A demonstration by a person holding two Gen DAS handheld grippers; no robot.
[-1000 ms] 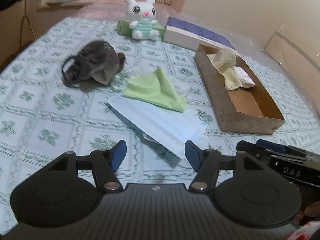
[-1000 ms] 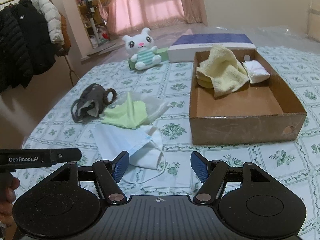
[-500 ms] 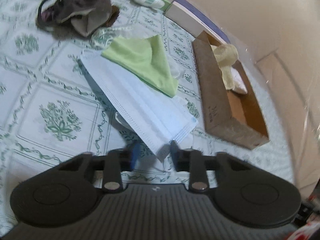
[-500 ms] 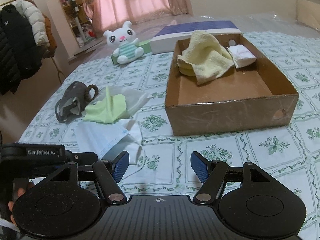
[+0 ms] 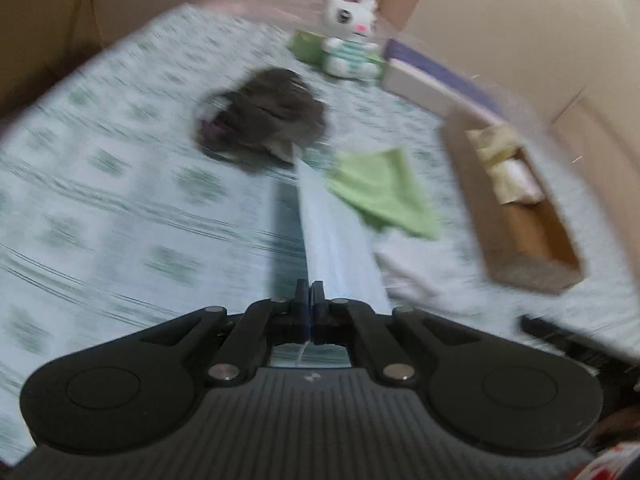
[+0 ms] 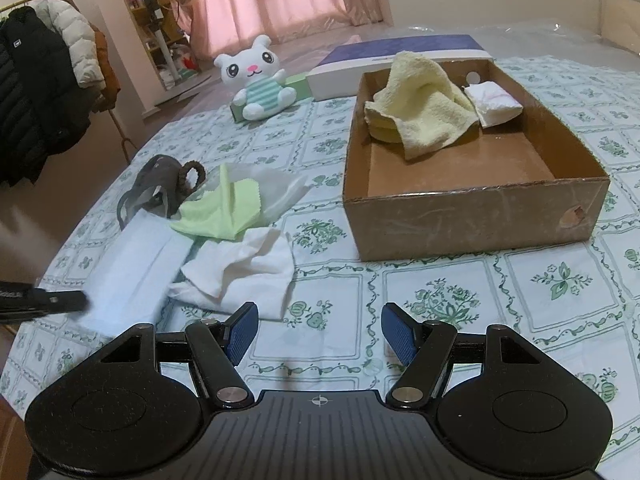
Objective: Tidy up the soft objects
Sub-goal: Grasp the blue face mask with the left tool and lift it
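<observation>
Face mask (image 5: 336, 232) now pinched at its near edge by left gripper (image 5: 309, 300), lifted off the tablecloth (image 5: 120, 208) into a taut strip.

Caught a second ago lying flat under the green cloth (image 5: 380, 192) with the jaws spread wide; half a second back, closing in on the corner; now pressed together on the mask, pulled out from under the cloth and raised. Blurred left view, so contact details hard to read beyond the pinch itself. Right gripper (image 6: 318, 334) unchanged: blue pads spread, nothing between them, poised above the table near the white cloth (image 6: 240, 272). Cardboard box (image 6: 472, 216) to the right, already holding a yellow towel (image 6: 424, 116) and a white packet (image 6: 494, 102), floor partly bare. Likely next: carry across and drop into the box. Grey item (image 6: 160, 184), green cloth and white cloth left to sort.
</observation>
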